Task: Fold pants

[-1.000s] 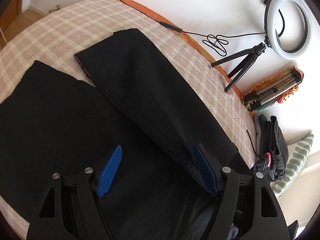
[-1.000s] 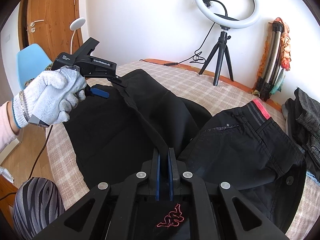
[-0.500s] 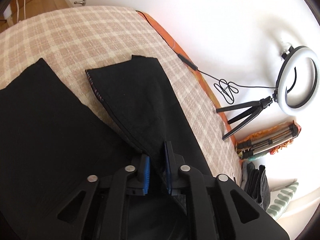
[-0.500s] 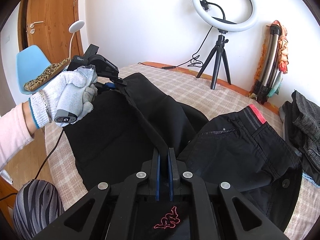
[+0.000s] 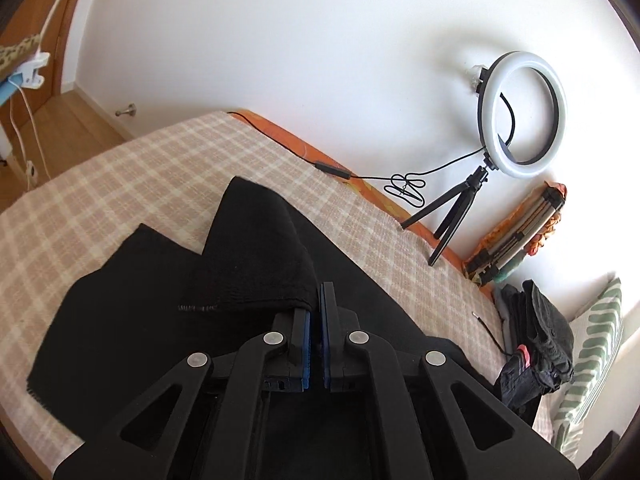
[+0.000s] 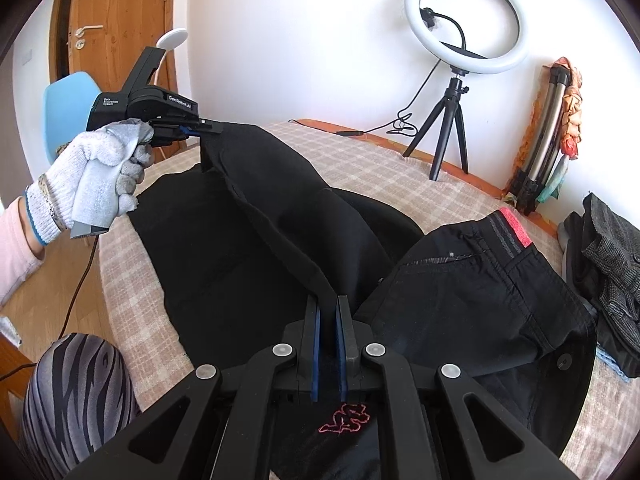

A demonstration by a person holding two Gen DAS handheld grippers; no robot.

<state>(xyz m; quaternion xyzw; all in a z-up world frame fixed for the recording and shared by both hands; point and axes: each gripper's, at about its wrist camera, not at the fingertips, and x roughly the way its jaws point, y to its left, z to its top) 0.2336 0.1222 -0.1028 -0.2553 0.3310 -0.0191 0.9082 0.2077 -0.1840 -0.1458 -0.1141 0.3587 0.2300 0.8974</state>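
Observation:
Black pants (image 6: 240,256) lie spread on a checked bed (image 6: 360,160), their waistband with a pink tab (image 6: 516,228) at the right. My left gripper (image 5: 316,300) is shut on the hem end of one pant leg (image 5: 256,256) and holds it lifted off the bed, so the cloth droops over its left finger. In the right wrist view that left gripper (image 6: 208,130) is held by a gloved hand (image 6: 100,176) at upper left. My right gripper (image 6: 328,312) is shut on the same leg's edge nearer the crotch. The fabric runs taut between the two.
A ring light on a small tripod (image 6: 464,48) stands at the bed's far edge with its cable. A folded tripod (image 6: 548,136) leans on the wall. Dark clothes (image 6: 608,264) pile at the right. A blue chair (image 6: 68,100) and striped knee (image 6: 72,400) are left.
My left gripper went from wide open over the leg to shut on its hem, then rose and tilted up, lifting the cloth. The right gripper stayed put, still shut on the leg.

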